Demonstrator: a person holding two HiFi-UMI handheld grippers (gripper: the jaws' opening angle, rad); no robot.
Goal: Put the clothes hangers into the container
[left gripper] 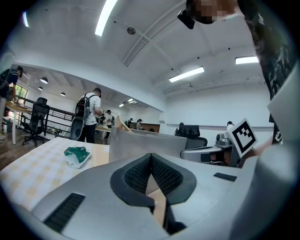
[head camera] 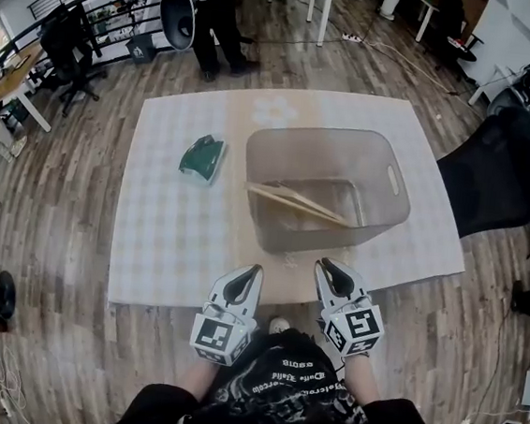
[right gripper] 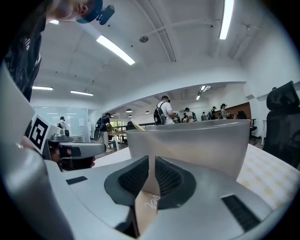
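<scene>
left gripper (head camera: 258, 270): jaws together, empty | right gripper (head camera: 322, 263): jaws closing, narrow gap, empty | hangers (head camera: 294, 201) inside container (head camera: 390, 208), 12 o'clock

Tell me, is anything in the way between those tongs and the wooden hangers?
Only the near wall of the container: the hangers already lie inside it, behind that wall from the left tongs and the right tongs, whose jaws are closing empty. The top is open; from above nothing visible blocks them.

1 translucent container (head camera: 381, 186), wooden hangers (head camera: 294, 201) inside too overlapped to count, 1 green-and-white packet (head camera: 201, 156), 1 checked counter (head camera: 169, 225) under them, 1 black chair (head camera: 495, 174) beside the counter
</scene>
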